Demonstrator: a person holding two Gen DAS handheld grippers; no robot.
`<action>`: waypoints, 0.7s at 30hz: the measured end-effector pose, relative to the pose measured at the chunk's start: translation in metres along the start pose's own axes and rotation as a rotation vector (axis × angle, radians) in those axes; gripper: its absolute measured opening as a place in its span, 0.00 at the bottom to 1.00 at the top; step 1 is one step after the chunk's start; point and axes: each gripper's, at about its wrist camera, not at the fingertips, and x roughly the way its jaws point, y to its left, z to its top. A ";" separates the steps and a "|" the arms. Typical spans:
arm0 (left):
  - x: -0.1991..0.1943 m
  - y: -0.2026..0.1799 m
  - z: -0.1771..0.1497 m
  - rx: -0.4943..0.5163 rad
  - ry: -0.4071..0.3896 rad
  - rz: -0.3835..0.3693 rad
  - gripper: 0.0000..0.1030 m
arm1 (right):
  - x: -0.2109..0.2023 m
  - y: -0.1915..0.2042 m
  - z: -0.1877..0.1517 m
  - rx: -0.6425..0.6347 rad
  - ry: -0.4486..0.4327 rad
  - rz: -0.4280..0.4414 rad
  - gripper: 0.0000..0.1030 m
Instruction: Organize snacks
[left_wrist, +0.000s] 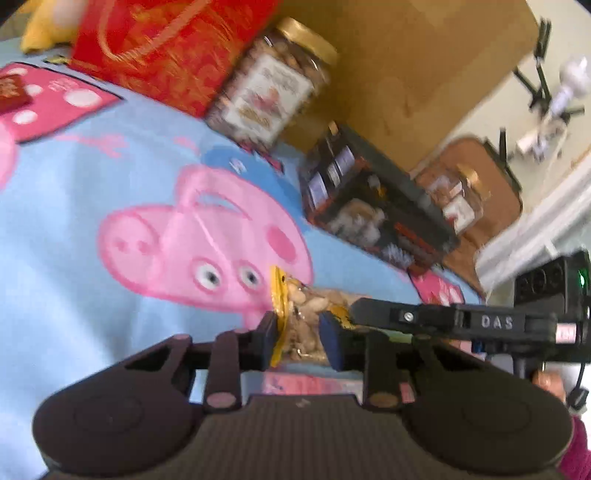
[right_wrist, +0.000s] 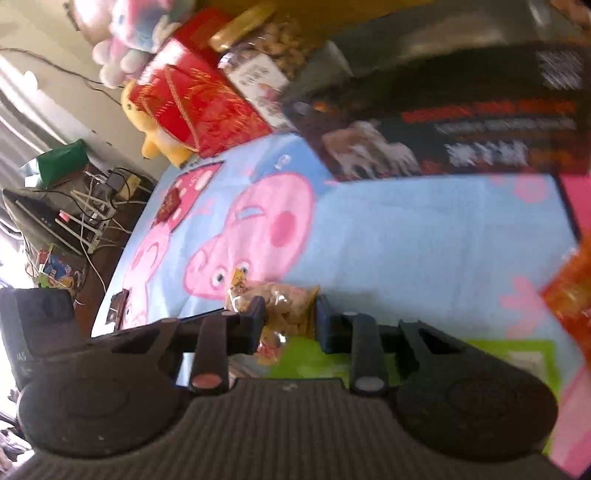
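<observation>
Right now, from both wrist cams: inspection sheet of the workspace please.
Surface: blue cartoon pig cloth.
Job's things: small clear nut packet between both grippers; nut jar with gold lid; dark snack box; second jar behind it.
Clutter: red gift bag, yellow plush toy, orange packet at the right edge.
Grippers: left gripper shut on the packet; right gripper shut on it too.
Cables: tangle on the floor beside the surface.
Surroundings: brown cardboard behind the snacks; a white stand beyond, blurred.
</observation>
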 end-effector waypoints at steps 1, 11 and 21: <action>-0.008 0.002 0.003 -0.013 -0.028 -0.015 0.25 | -0.001 0.002 0.002 -0.010 -0.018 0.015 0.25; -0.003 0.015 0.004 -0.018 -0.037 0.080 0.30 | 0.019 0.016 0.015 -0.030 -0.031 0.000 0.45; 0.000 0.015 0.006 0.009 -0.030 0.083 0.25 | 0.026 0.037 0.000 -0.198 0.046 -0.129 0.63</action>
